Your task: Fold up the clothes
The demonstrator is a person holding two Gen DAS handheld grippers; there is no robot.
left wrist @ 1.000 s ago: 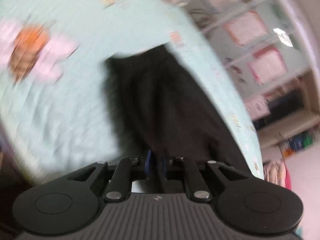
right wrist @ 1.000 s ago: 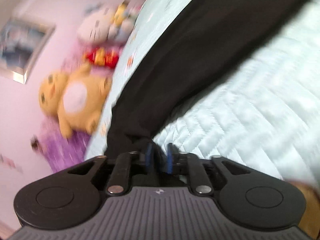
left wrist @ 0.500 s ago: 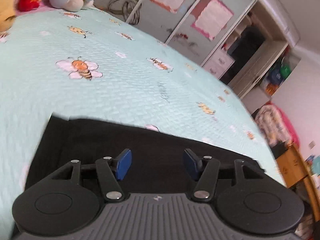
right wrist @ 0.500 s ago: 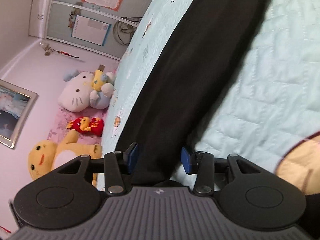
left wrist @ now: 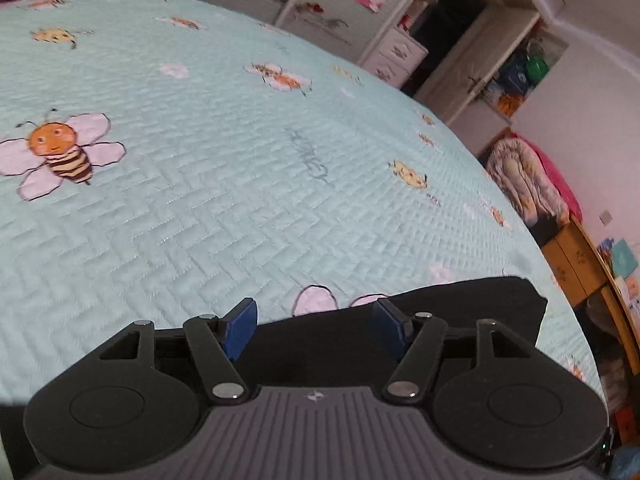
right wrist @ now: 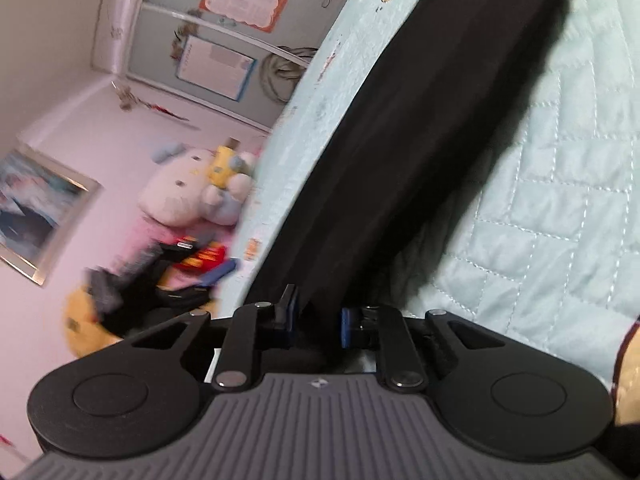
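Note:
A black garment (left wrist: 460,312) lies flat on the pale green bee-print bedspread (left wrist: 240,184); its edge runs just beyond my fingertips in the left wrist view. My left gripper (left wrist: 316,324) hovers over that edge, its jaws wide and still opening, and its blue pads touch nothing. In the right wrist view the same black garment (right wrist: 400,140) stretches as a long band away from my right gripper (right wrist: 318,322). The right jaws are closing, with a bunch of the black cloth filling the narrow gap between the pads.
Plush toys (right wrist: 188,196) sit at the head of the bed by the pink wall. White cupboards and shelves (left wrist: 472,52) stand beyond the far side. A heap of bedding (left wrist: 524,180) and a wooden cabinet (left wrist: 580,260) are on the right. A hand (right wrist: 628,364) shows at the right edge.
My left gripper let go of the black cloth, opened wide and swung across the bed. The right gripper opened around the cloth half a second ago and has narrowed on it again.

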